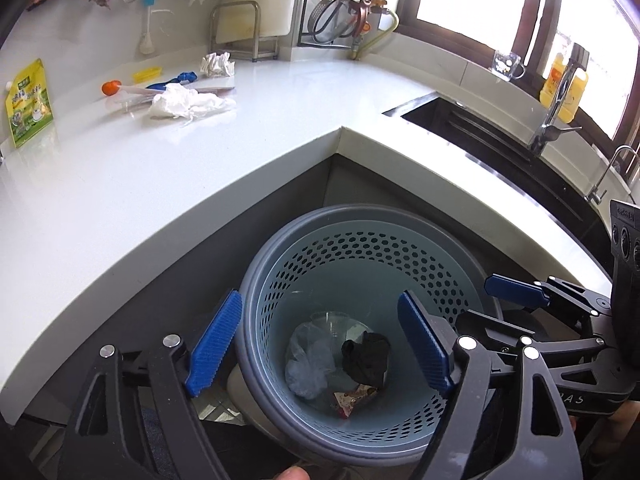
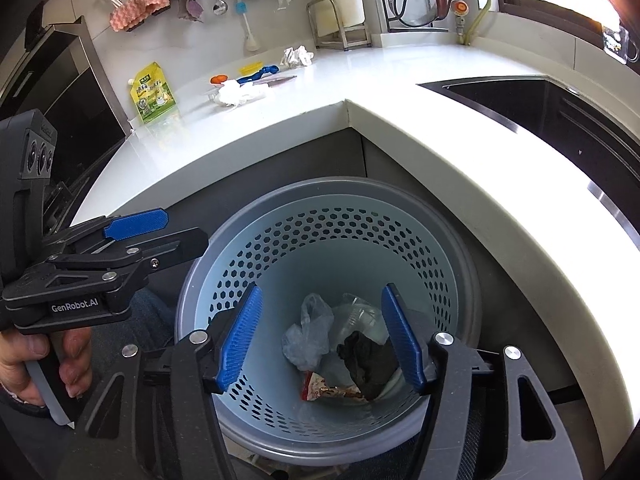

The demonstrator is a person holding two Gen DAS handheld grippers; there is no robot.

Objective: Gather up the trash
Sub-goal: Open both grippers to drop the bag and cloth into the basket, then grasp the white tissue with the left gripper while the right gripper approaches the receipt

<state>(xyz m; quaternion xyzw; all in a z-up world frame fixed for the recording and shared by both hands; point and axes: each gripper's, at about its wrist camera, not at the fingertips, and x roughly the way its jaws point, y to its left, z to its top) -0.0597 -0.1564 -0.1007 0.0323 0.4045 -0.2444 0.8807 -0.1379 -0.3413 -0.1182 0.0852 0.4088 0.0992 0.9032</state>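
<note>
Trash first: the biggest piece left out is the crumpled white tissue heap [image 1: 188, 104] on the white surface [image 1: 280, 128], lying up and to the left of both tools, well apart from them, past the surface's inner corner. Its long axis runs roughly left to right across the left wrist view, with a thin tail trailing off to the right. Behind it sit a smaller paper wad [image 1: 218, 65] by the metal rack, a blue wrapper [image 1: 176, 79], an orange cap [image 1: 109, 88], and a yellow-green pouch [image 1: 30, 104] at the far left edge.

Down below, the grey perforated bin [image 1: 448, 280] stands tucked in the corner under the surface, and it already holds a clear plastic bag [image 2: 306, 340], a black crumpled lump [image 2: 370, 362] and a printed snack wrapper [image 2: 334, 391].

Now the tools: the left tool [image 1: 320, 344] hangs above the bin with blue pads spread wide, nothing between them. The right tool [image 2: 320, 340] is over the bin mouth too, jaws parted and empty.

Which hand is nearer? The left, I'd judge, since the heap lies off to that side, though the fisheye bends distances and I wouldn't swear to it. The reach goes up and leftward, and closing across the heap's short width looks the safer bite.
</note>
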